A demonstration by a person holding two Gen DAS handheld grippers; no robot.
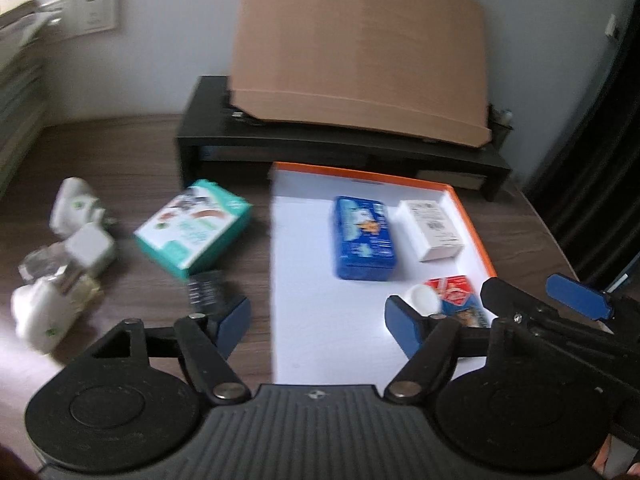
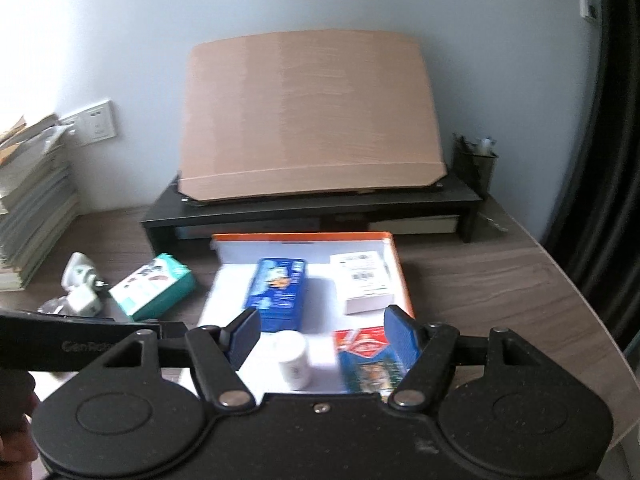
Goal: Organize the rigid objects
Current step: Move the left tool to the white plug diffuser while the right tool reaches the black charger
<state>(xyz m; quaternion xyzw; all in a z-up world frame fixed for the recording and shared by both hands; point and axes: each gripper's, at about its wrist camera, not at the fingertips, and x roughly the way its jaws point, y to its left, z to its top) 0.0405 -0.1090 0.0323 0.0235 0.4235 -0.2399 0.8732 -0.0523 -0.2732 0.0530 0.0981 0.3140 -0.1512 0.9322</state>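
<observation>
A white tray with an orange rim [image 1: 472, 224] [image 2: 396, 272] lies on the desk. In it are a blue box [image 1: 362, 238] [image 2: 278, 294], a white labelled box [image 1: 434, 229] [image 2: 364, 282], a red-and-blue packet [image 1: 460, 304] [image 2: 370, 360] and a small white bottle [image 1: 424, 298] [image 2: 294, 358]. A teal box [image 1: 194, 228] [image 2: 154, 290] lies left of the tray. My left gripper [image 1: 318, 320] is open and empty over the tray's near left edge. My right gripper [image 2: 324, 336] is open and empty above the bottle and packet; it also shows in the left wrist view [image 1: 548, 292].
White chargers and plugs [image 1: 74, 240] [image 2: 82, 286] and a small black object [image 1: 206, 290] lie left on the wood desk. A black monitor stand [image 1: 340, 148] [image 2: 312, 210] carries a cardboard sheet [image 1: 360, 48] [image 2: 308, 116]. Stacked books [image 2: 32, 208] stand far left.
</observation>
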